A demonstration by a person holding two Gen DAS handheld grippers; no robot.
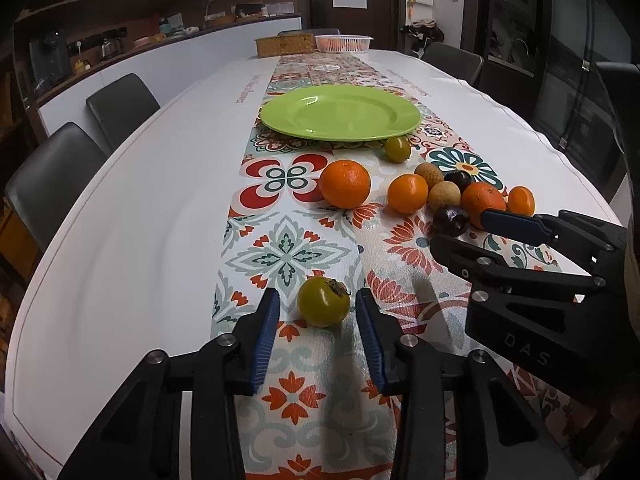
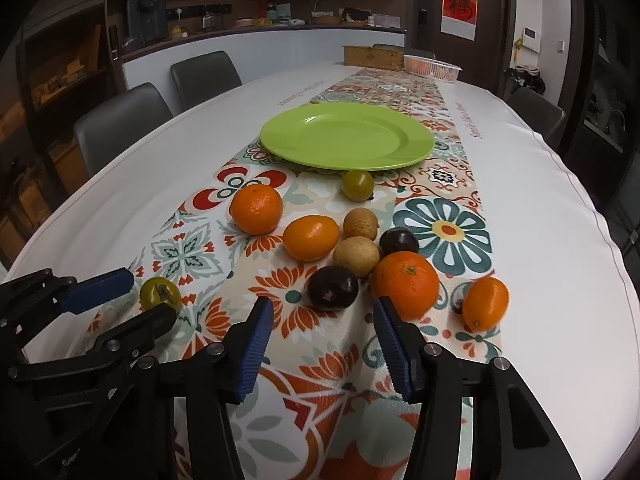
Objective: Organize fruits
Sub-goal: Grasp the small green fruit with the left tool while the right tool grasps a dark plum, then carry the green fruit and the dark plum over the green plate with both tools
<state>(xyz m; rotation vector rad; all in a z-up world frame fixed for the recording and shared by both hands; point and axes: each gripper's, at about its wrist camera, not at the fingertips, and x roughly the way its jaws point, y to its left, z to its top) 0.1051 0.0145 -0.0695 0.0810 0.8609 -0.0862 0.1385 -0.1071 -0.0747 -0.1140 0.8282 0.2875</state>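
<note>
The left gripper (image 1: 316, 320) sat low over the patterned table runner (image 1: 280, 248) with its jaws spread apart and a small green fruit (image 1: 323, 301) lying on the cloth just between the blue fingertips (image 1: 267, 322), touching neither so far as could be seen. The fruit was near-round, with no long axis to speak of, its dried stalk end turned up and to the right. It lay dead ahead of the left tool and well to the left of the right one, making the left hand the nearer by far. The right gripper (image 2: 324, 340) was likewise open and empty, pointed at a dark plum (image 2: 332, 288) and an orange (image 2: 405, 284) just ahead of its tips. The empty green plate (image 1: 340, 114), the likely destination, stood farther ahead of both tools, beyond the cluster.
</note>
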